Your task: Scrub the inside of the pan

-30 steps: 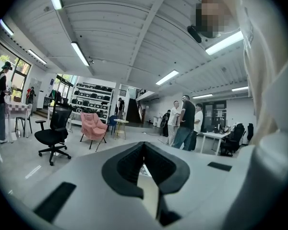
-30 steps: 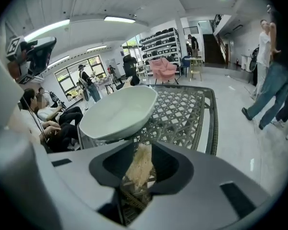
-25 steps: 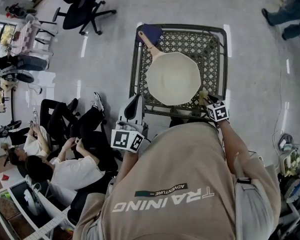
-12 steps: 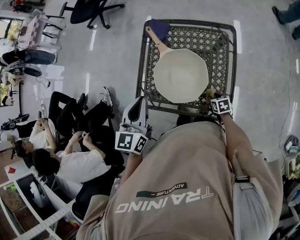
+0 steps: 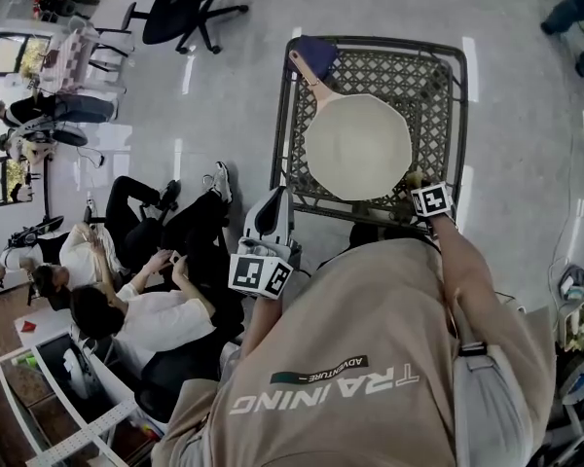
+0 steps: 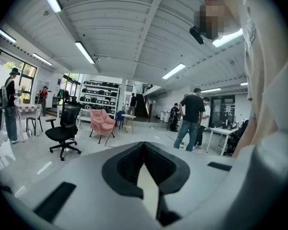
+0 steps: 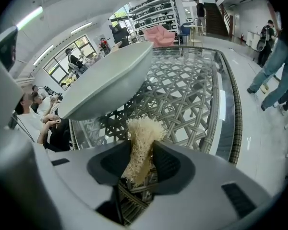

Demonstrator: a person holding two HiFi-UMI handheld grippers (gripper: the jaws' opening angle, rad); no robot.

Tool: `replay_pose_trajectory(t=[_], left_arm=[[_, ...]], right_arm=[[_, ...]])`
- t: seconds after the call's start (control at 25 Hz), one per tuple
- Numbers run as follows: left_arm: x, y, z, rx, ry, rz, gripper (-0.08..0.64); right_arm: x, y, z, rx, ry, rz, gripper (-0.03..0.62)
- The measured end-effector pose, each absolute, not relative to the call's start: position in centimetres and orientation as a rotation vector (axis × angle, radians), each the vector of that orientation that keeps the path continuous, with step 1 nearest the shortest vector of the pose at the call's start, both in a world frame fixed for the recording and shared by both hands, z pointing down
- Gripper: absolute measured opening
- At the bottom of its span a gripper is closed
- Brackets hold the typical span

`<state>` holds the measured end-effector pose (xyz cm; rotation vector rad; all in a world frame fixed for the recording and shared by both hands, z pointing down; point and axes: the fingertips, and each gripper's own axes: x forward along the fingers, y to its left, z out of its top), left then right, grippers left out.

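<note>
Cream pan point(image 5: 358, 147) sits on the woven tabletop point(image 5: 438, 86), in the upper middle of the head view. The right gripper point(image 5: 416, 181) stays by its lower right rim. Its jaws have just been closing a little on the fluffy scrubber point(image 7: 141, 143), so the hold is firmer, but I think scrubbing has not begun. The left gripper point(image 5: 273, 207) hangs back, jaws together and empty. The pan's handle point(image 5: 310, 76) points to the upper left, so its long line runs from there to the lower right.

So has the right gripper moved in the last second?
Yes. The right gripper, jaws just closing further on the scrubber, has shifted from the table's near rail toward the pan.
</note>
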<state>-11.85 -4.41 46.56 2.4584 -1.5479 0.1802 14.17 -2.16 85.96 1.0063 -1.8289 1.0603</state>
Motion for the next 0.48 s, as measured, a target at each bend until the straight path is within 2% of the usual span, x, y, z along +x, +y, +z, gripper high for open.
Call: replay_pose_trajectory(t=[0.48], left_arm=[[-10.3, -3.8, 48.0, 2.423, -1.509, 0.181, 0.017]], right_arm=[[13.7, -1.4, 84.2, 0.964, -1.978, 1.082, 0.101]])
